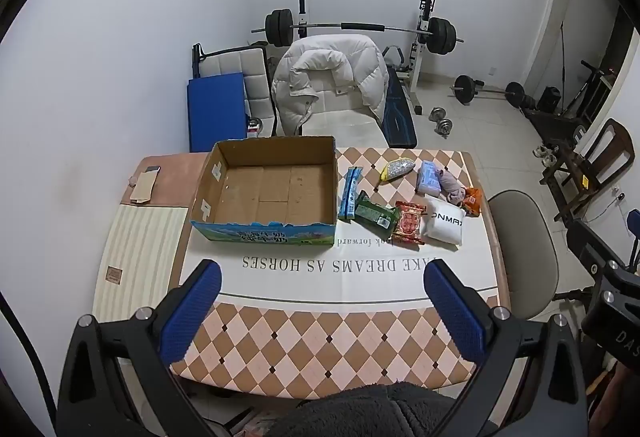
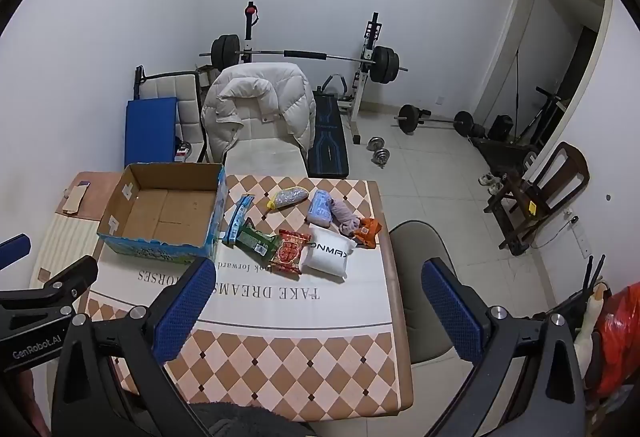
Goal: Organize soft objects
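An open cardboard box (image 1: 240, 233) (image 2: 120, 205) stands empty on the table's far left part. To its right lie several soft packets: a blue tube pack (image 1: 350, 193), a green pack (image 1: 374, 215), a red pack (image 1: 408, 223) (image 2: 290, 251), a white pillow pack (image 1: 444, 223) (image 2: 328, 255), a silver bag (image 1: 396, 169), a light blue pack (image 1: 428, 177), a mauve cloth (image 1: 452, 187) and an orange pack (image 1: 473, 200). My left gripper (image 1: 322, 273) is open and empty above the near table. My right gripper (image 2: 320, 273) is open and empty, near the table's right side.
The table (image 1: 304, 349) has a checkered cloth with printed words. A phone and card (image 1: 146, 183) lie at its far left. A chair with a white jacket (image 1: 332, 77) stands behind it, a grey chair (image 1: 524, 237) to its right. Weights (image 1: 360, 29) fill the back.
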`<state>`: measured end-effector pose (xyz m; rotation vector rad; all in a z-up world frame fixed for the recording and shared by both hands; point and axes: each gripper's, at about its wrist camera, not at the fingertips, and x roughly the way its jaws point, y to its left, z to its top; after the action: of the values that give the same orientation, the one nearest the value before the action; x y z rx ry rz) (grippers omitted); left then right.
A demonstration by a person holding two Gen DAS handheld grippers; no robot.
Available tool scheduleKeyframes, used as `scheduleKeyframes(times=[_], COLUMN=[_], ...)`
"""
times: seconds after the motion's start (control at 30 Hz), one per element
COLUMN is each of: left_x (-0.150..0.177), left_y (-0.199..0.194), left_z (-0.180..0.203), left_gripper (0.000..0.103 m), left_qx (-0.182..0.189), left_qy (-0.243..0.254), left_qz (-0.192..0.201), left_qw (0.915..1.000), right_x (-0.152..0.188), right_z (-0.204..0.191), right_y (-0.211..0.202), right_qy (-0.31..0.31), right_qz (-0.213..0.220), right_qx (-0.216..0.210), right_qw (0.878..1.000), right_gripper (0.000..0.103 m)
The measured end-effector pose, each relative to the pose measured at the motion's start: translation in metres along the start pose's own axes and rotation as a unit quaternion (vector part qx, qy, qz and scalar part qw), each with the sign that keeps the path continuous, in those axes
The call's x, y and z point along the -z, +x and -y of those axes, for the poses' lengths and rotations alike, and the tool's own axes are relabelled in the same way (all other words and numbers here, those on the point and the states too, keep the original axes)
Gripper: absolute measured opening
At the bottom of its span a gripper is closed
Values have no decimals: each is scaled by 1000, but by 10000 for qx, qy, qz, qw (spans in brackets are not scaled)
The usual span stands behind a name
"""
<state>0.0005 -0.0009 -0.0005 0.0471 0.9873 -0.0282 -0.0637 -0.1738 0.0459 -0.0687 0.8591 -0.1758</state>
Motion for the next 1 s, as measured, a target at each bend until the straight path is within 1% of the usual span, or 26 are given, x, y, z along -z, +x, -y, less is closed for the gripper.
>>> scheduleKeyframes(times=[0.07,0.3,0.37,0.5,0.57,0.8,0.9,0.93,1.0], left_x=[0,-11,-7,-9,-7,-6,-7,-7,-8], left_y=[1,-6,-6,-6,-16,-20,-22,-22,-23], left_z=[1,5,4,5,4,3,2,2,1], left_gripper=[103,103,103,103,103,103,103,103,103], left_qx=[-5,-2,-6,-15,-8,-9,-5,-7,-4], left_qy=[22,16,16,19,26,-16,-24,-22,-25], left_qz=[-1,73,124,161,208,303,337,343,339], left_qw=[10000,10000,9999,9999,9998,9995,9994,9994,9994], right_x=[0,1,1,2,0,5,1,-6,-10], right_z=[1,1,1,1,1,1,0,3,4], right_y=[-1,-4,-5,-7,-6,-4,-10,-14,-14], right_qy=[38,30,29,16,16,11,10,14,23], right_qz=[5,-7,-6,14,19,49,71,79,86], right_qx=[-66,-57,-41,-26,-29,-13,-8,-8,-1], right_qw=[10000,10000,10000,10000,10000,10000,10000,10000,10000], right_gripper=[103,103,103,103,103,103,103,103,103])
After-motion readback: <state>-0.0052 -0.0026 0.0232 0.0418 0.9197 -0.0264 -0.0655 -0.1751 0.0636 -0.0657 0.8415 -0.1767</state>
